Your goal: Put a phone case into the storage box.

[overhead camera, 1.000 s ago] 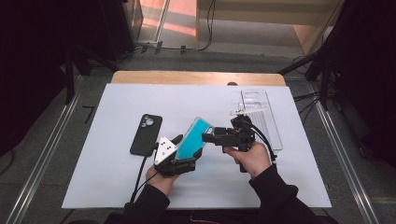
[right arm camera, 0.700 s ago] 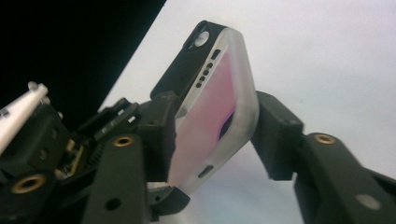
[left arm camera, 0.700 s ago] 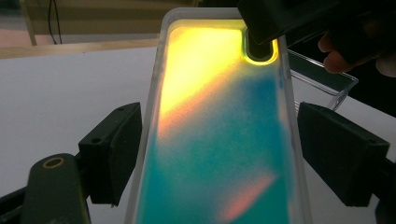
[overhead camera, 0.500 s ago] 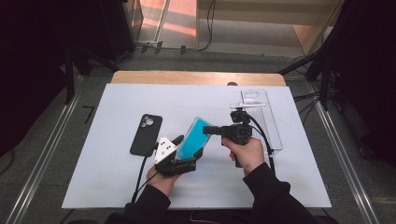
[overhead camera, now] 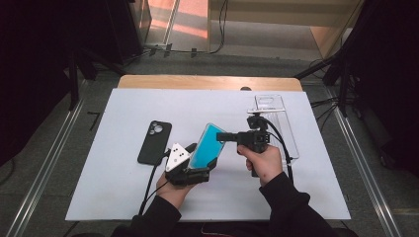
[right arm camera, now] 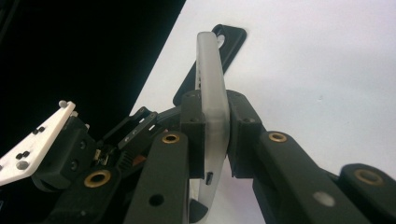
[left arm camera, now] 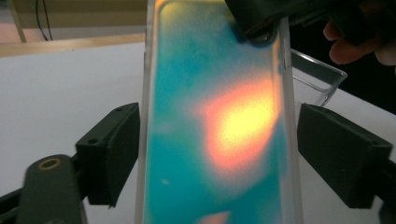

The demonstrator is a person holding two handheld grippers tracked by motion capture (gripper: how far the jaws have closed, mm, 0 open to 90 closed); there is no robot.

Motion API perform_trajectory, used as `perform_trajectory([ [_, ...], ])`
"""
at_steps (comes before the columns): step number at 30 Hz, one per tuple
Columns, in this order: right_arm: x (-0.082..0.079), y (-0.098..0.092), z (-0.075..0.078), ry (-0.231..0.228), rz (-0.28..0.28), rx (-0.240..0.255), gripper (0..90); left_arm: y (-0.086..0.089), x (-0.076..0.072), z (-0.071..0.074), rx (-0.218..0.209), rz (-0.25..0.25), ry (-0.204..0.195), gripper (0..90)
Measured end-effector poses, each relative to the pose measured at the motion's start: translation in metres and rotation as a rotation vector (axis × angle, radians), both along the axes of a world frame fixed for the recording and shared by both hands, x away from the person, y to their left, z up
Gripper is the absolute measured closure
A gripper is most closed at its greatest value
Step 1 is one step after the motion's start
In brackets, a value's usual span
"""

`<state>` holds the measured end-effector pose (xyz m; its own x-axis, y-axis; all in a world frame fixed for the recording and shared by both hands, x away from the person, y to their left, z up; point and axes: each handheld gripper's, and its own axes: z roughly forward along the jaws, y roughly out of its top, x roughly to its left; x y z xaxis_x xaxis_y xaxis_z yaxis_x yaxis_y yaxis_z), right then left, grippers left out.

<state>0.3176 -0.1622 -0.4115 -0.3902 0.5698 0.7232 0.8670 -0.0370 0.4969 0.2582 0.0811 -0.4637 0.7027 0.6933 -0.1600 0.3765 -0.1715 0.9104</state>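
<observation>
**Phone in a clear case, gripped at its top edge**

While the left tool (overhead camera: 197,160) cradles the lower part of a phone in a clear case (overhead camera: 206,146) at the centre of the high view, the right tool (overhead camera: 223,137) comes in from the right and bites the phone's upper right edge. In the right gripper view its two black pads are clenched on the frosted rim of the case (right arm camera: 212,109), which stands on edge between them and runs up toward the top of the frame; these jaws have just been closing onto it.

The left gripper view looks straight at the teal and orange screen (left arm camera: 219,130). The left pad touches the case's side, while the right pad stands slightly off the other side with a sliver of white showing between, so this tool is released around the phone rather than squeezing it; its jaws have just been opening a little. At the upper right of that frame the other tool's black tip sits on the phone's top corner, with fingers (left arm camera: 355,42) behind it.

On the white desk (overhead camera: 99,197), a dark phone (overhead camera: 154,141) lies flat, camera side up, left of centre in the high view and well apart from the held phone. An empty clear case (overhead camera: 276,118) lies at the upper right, just behind the right hand (overhead camera: 262,160).
</observation>
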Motion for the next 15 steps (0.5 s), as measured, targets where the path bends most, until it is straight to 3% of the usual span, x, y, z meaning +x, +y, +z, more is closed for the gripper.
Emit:
perform_trajectory([
  [7,-0.001,-0.004,0.005,-0.042,-0.015,-0.057,76.7,0.002,0.002,0.010,0.008,-0.023,0.057,10.7],
  [11,-0.002,-0.005,0.007,-0.097,-0.017,-0.119,76.6,0.004,0.004,0.016,0.041,-0.030,0.087,10.7],
  [15,-0.004,-0.004,0.008,-0.135,-0.014,-0.163,76.6,0.006,0.007,0.022,0.054,-0.073,0.133,11.0],
])
